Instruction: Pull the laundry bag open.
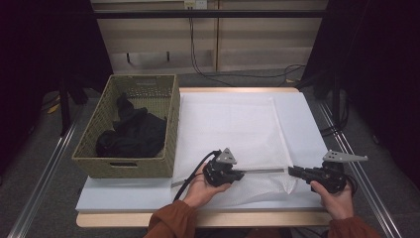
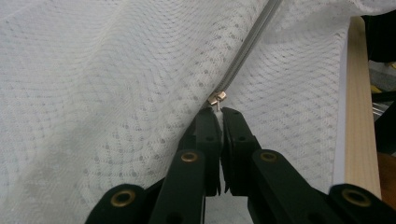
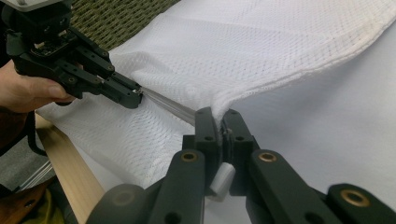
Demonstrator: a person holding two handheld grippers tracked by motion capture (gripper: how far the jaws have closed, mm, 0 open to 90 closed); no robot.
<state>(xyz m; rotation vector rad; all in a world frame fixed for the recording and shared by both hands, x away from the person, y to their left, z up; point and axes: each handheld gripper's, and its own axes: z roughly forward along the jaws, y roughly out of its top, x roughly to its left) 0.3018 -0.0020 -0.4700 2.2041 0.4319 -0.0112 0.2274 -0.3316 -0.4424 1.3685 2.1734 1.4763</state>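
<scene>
Left tongs [image 1: 241,174]: jaws pressed together on the small metal zipper pull [image 2: 217,98] of the white mesh bag [image 1: 233,129]; in the left gripper view the pull sits right at the jaw tips, the grey zipper [image 2: 247,46] running away toward 1 o'clock. Left hand [image 1: 203,188] cradles the tool from below, cable looping off at 8 o'clock.

Right tongs [image 1: 292,171]: jaws pinched shut on the bag's corner fabric at the zipper's end; in the right gripper view the mesh bunches up out of the closed tips [image 3: 218,116] and the zipper leads off toward 10 o'clock to the other tool. Right hand [image 1: 337,196] grips from below.

In the high view the two tools face each other along the zipper, left at 9 o'clock, right at 3 o'clock, zipper line taut between them.

Bag lies flat on the white sheet over the table [image 1: 124,218], its body spreading to 12 o'clock from the tongs, near edge by the table's front.

Woven basket [image 1: 124,166] at 10 o'clock from the left tongs, touching the bag's left side; dark clothes [image 1: 131,131] heaped inside.
</scene>
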